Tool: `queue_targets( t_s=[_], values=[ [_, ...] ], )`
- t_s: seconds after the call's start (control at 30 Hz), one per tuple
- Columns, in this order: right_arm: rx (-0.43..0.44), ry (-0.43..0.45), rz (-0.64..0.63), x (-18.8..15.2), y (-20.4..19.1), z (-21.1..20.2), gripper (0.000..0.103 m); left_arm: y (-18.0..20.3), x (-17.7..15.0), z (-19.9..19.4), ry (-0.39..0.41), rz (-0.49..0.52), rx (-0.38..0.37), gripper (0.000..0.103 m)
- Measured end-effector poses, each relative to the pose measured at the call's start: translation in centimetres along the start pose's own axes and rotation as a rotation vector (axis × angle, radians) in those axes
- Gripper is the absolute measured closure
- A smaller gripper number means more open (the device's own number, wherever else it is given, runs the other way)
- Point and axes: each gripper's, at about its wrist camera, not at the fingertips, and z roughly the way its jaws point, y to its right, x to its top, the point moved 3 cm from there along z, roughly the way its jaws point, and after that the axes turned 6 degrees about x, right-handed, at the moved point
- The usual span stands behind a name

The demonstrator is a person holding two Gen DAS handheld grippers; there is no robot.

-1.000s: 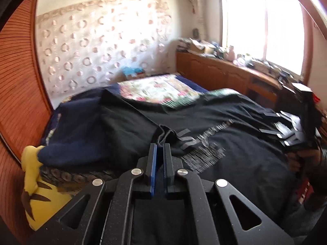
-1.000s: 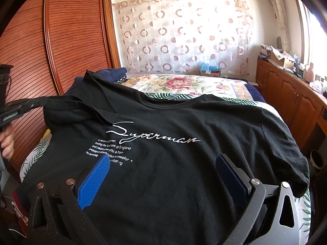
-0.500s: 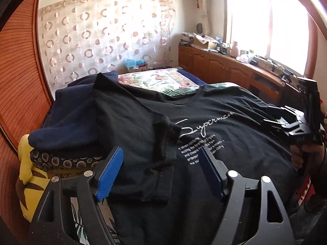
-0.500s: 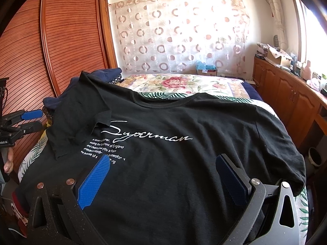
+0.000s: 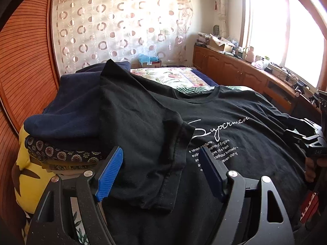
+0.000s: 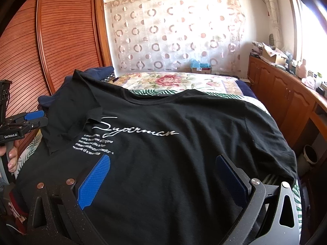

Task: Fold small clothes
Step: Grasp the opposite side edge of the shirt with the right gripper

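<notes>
black tee (image 6: 163,147) on bed (image 6: 173,81): sleeve (image 5: 147,143) at 9 o'clock folded in, rest unfolded. left claw (image 5: 161,173), right claw (image 6: 163,181) both wide open, empty.

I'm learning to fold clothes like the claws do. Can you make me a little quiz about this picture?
1. True or false: the left claw is pinching the black T-shirt.
2. Which sleeve is already folded in over the shirt's front? A) the one on the left claw's side B) the one on the right claw's side C) both
3. Fill in: the big white word on the shirt reads ____.

Key:
1. False. Both the left claw and the right claw are wide open, holding nothing.
2. A. The folded sleeve lies beside the printed lettering; the other sleeve is still spread out.
3. Superman.
</notes>
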Motion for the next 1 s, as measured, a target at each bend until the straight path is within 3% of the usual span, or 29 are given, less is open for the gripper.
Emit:
queue_targets(
  t_s=[0.1,0.5,0.73,1.0],
  values=[
    [-0.017,-0.007,0.002,-0.2,0.4,-0.3,0.000,0.6,-0.2,0.8,-0.016,0.006,0.017,0.026],
    [-0.115,-0.035,0.062,-1.2,4.9,-2.2,0.000,3.0,-1.4,4.9,-0.154,0.038,-0.033,0.026],
    [-0.164,-0.055,0.081,-1.2,5.4,-3.0,0.002,3.2,-1.8,6.7,-0.221,0.043,-0.032,0.026],
    [-0.190,-0.080,0.129,-0.4,6.9,-3.3,0.020,3.8,-1.9,7.1,-0.234,0.082,-0.013,0.019]
  ],
)
